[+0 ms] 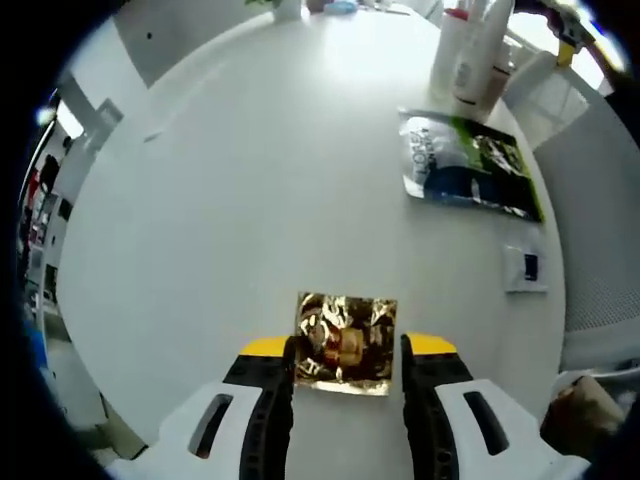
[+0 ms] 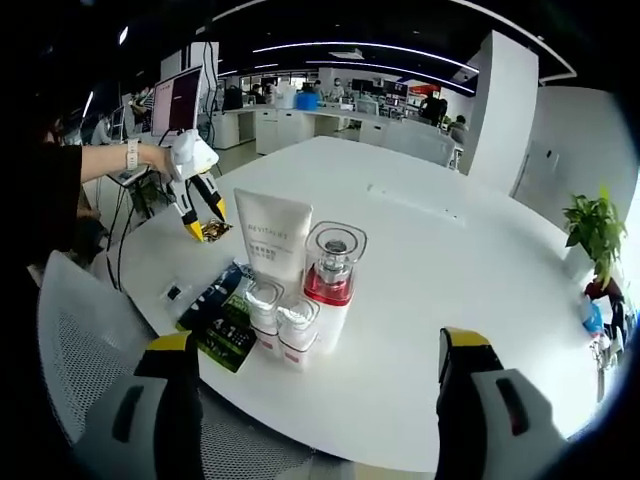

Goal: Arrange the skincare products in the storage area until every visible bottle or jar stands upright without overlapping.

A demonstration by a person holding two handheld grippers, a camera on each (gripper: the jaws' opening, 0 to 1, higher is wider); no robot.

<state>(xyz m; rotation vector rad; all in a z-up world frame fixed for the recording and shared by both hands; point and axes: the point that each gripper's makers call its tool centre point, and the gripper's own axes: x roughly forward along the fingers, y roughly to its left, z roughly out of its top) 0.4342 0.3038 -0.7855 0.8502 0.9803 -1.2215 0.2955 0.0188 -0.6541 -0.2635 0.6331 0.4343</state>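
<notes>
Left gripper [image 1: 347, 352] jaws clamp a gold sachet [image 1: 345, 343] (on the table [image 1: 220, 200]); right gripper [image 2: 312, 350] jaws gape

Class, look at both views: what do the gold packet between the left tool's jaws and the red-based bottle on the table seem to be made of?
Gold packet: probably metallised foil, glossy and crinkled; it shows broken, mirror-like reflections. Red-based bottle: clear glass or hard plastic, the look leaves it open; you can see through its walls to a red base, with bright highlights on the rim.
</notes>
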